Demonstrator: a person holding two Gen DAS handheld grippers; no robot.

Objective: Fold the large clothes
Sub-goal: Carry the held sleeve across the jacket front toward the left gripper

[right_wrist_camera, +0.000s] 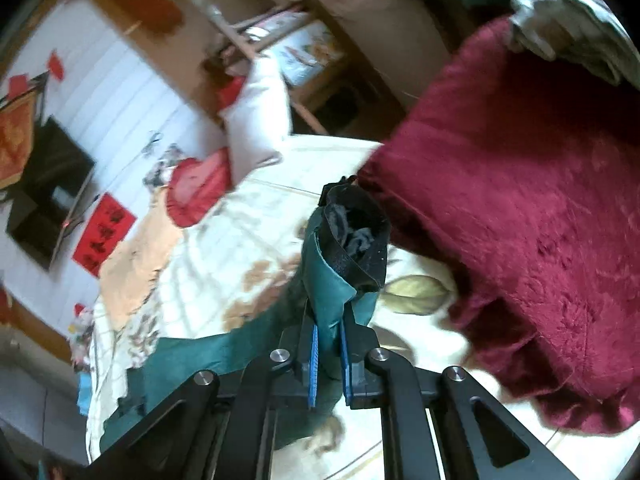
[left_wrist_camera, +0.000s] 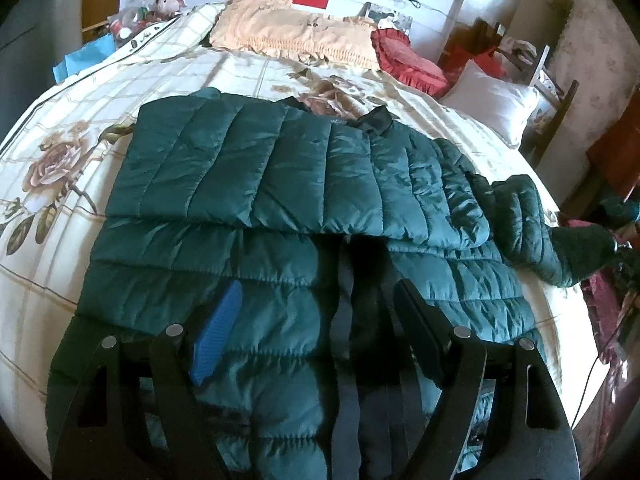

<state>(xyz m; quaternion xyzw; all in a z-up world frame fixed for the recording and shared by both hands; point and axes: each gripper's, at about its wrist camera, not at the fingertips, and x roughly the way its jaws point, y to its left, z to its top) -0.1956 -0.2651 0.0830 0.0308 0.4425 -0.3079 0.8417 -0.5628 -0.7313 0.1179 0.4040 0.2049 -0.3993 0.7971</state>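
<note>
A dark green quilted puffer jacket [left_wrist_camera: 280, 184] lies spread on the bed, its far half folded over toward me. One sleeve [left_wrist_camera: 532, 220] trails off to the right. My left gripper [left_wrist_camera: 316, 320] is open, its jaws wide apart just above the jacket's near part, holding nothing. My right gripper [right_wrist_camera: 329, 356] is shut on the jacket's sleeve [right_wrist_camera: 332, 280] near its black cuff [right_wrist_camera: 356, 236], lifting it above the bed. The rest of the jacket [right_wrist_camera: 192, 364] shows at lower left in the right wrist view.
The bed has a cream floral sheet [left_wrist_camera: 80, 148]. A peach blanket [left_wrist_camera: 288, 32], a red cushion [left_wrist_camera: 408, 60] and a white pillow [left_wrist_camera: 492, 100] lie at its head. A dark red blanket [right_wrist_camera: 520, 220] lies to the right of the sleeve. A chair [left_wrist_camera: 548, 76] stands beside the bed.
</note>
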